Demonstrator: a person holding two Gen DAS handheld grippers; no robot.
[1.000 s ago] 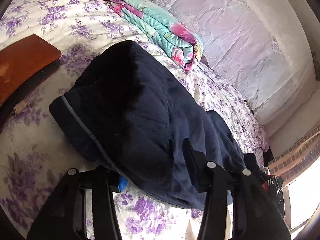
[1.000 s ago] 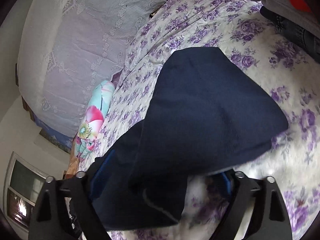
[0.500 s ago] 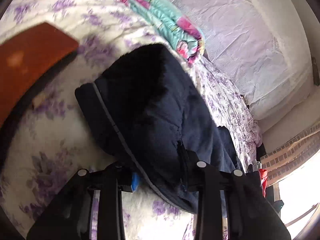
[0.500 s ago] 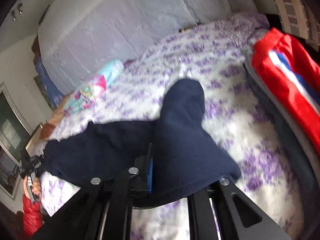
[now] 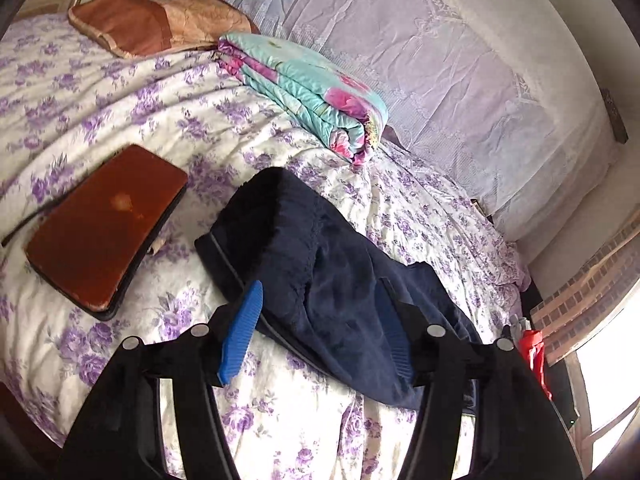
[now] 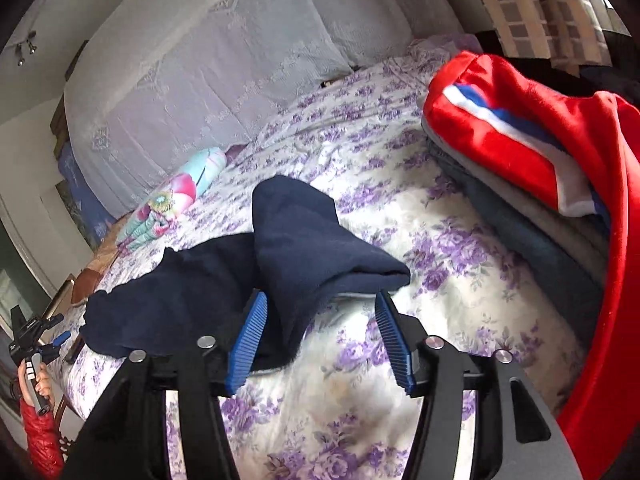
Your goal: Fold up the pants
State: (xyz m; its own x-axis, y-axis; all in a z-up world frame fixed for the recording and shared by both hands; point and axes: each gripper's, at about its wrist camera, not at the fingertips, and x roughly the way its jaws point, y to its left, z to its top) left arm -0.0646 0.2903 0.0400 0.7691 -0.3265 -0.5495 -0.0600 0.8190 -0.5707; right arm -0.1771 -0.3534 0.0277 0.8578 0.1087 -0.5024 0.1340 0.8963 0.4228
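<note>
The navy fleece pants (image 5: pixel 320 280) lie in a folded heap on the purple-flowered bedspread (image 5: pixel 120 120). My left gripper (image 5: pixel 320 328) is open, its blue pads either side of the pants' near edge, gripping nothing. In the right wrist view the pants (image 6: pixel 304 248) lie ahead with one end humped up. My right gripper (image 6: pixel 320 336) is open, pads wide apart just short of that humped end. The left gripper also shows far left in the right wrist view (image 6: pixel 36 340), held by a hand in a red sleeve.
A brown flat case (image 5: pixel 104 224) lies left of the pants. A folded floral quilt (image 5: pixel 312 92) and a brown pillow (image 5: pixel 152 24) lie beyond. A stack of folded clothes topped by a red garment (image 6: pixel 520 144) sits on the right. A white lace headboard cover (image 6: pixel 240 60) stands behind.
Both grippers opened and let go of the pants, which dropped onto the bed. Both grippers pulled back and up from the cloth.
</note>
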